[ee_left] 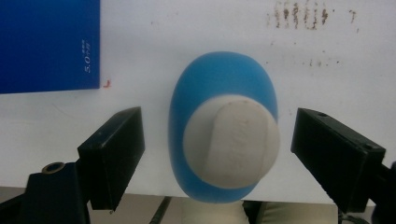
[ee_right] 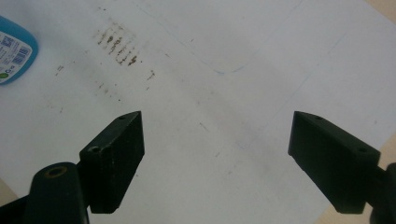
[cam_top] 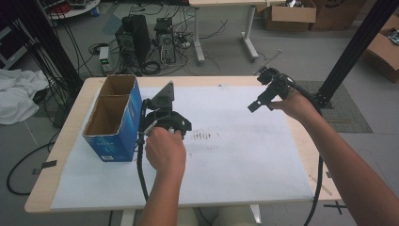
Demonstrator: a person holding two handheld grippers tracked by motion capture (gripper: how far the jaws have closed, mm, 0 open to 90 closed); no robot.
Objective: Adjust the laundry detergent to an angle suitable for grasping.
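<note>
A blue bottle [ee_left: 223,74] with a white cap [ee_left: 231,142] points its cap at the camera in the left gripper view. My left gripper [ee_left: 217,126] is open, with one jaw on each side of the bottle and a gap on both sides. In the high view the left gripper [cam_top: 165,123] sits low over the white paper beside the blue box, and the hand hides the bottle. My right gripper [cam_top: 262,90] is held up over the table's right side. It is open with nothing between its jaws [ee_right: 217,135]. A labelled corner of the bottle [ee_right: 14,51] shows far off.
An open blue cardboard box [cam_top: 113,117] [ee_left: 46,42] stands on the table's left side. White paper [cam_top: 244,155] covers the wooden table, with brown stains [cam_top: 204,136] [ee_right: 116,44] near the middle. A black frame post [cam_top: 348,56] rises at the right. Computers and cables lie on the floor behind.
</note>
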